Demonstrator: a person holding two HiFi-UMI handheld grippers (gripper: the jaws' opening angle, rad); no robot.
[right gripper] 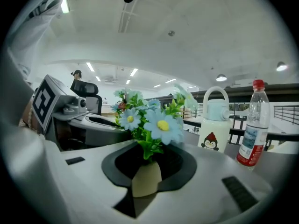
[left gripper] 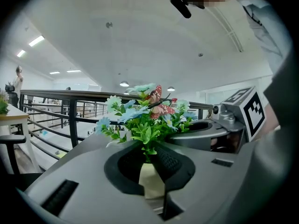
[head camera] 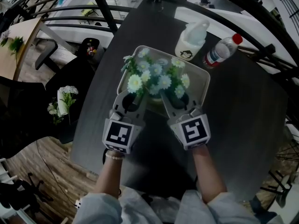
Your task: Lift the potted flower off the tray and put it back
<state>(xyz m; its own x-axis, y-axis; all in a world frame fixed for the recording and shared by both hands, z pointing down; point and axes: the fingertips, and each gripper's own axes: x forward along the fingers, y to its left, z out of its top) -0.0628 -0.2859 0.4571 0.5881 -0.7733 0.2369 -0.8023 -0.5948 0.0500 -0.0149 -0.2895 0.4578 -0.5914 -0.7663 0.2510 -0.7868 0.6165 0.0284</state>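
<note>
Observed from the head view: the potted flower (head camera: 156,78), white and pale blue daisies in a cream pot, sits within the outline of the cream tray (head camera: 202,80) at the middle of the dark tabletop (head camera: 243,120). The foliage hides the pot's base, so contact with the tray cannot be confirmed.

Left claw (head camera: 134,99): reaches into the near left side of the plant. Its own view shows the cream pot between the dark pads, with the jaws drawn in against it. A red butterfly ornament (left gripper: 156,104) sits among the blooms.

Right claw (head camera: 174,101): reaches in from the near right side, just beside the left one. Its own view shows the same cream pot seated in the padded cut-out, jaws closed on it.

Markings: each claw carries a cube (head camera: 192,130) with a black-and-white square pattern. The white flask (head camera: 190,43) beyond the tray bears a penguin picture and no legible wording. The red-capped water bottle (head camera: 220,50) just to its right has a red and white label, with print too small to read.
</note>
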